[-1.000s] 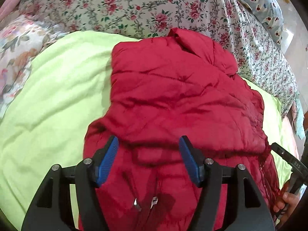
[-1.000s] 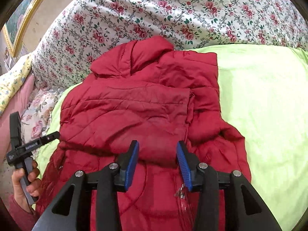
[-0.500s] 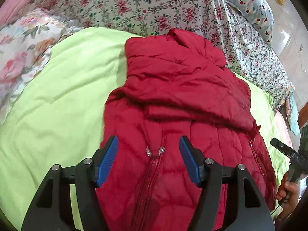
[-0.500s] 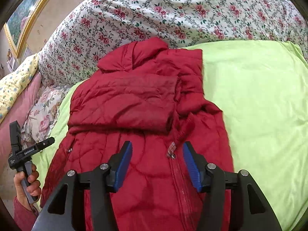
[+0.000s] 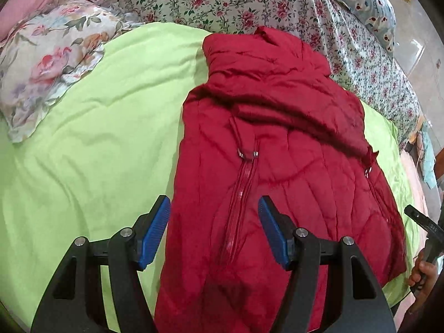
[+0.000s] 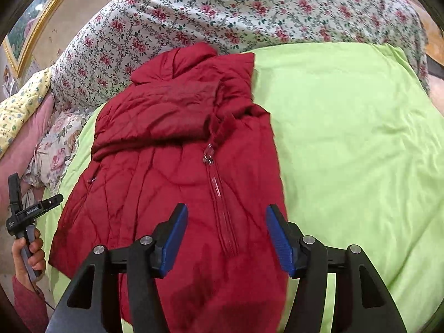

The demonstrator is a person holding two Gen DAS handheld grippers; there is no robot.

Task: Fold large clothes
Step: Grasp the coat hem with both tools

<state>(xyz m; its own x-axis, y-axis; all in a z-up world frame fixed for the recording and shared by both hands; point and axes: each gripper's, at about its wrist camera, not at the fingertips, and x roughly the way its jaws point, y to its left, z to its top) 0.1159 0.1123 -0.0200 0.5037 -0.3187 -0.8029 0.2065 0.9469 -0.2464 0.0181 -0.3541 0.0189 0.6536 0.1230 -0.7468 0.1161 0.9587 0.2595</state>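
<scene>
A red quilted jacket (image 5: pixel 277 138) lies front up on a lime green sheet (image 5: pixel 83 138), collar toward the floral quilt. One sleeve is folded across its chest, above the zipper pull (image 5: pixel 248 154). My left gripper (image 5: pixel 213 205) hovers open over the lower front, near the jacket's left edge, nothing between its pads. In the right wrist view the jacket (image 6: pixel 166 166) fills the middle, and my right gripper (image 6: pixel 227 211) hangs over the zipper (image 6: pixel 219 194) near the jacket's right edge. Its jaws are opening and hold nothing.
A floral quilt (image 5: pixel 222 0) rises behind the collar, with a floral pillow (image 5: pixel 50 55) at the left. A hand (image 5: pixel 421 272) grips the other tool at the right edge; another hand (image 6: pixel 30 252) shows at the left. Bare green sheet (image 6: pixel 347 138) spreads right of the jacket.
Both grippers have drawn back from the folded sleeve toward the hem, so more of the jacket's lower front shows. The right jaws have widened. The left jaws are unchanged.
</scene>
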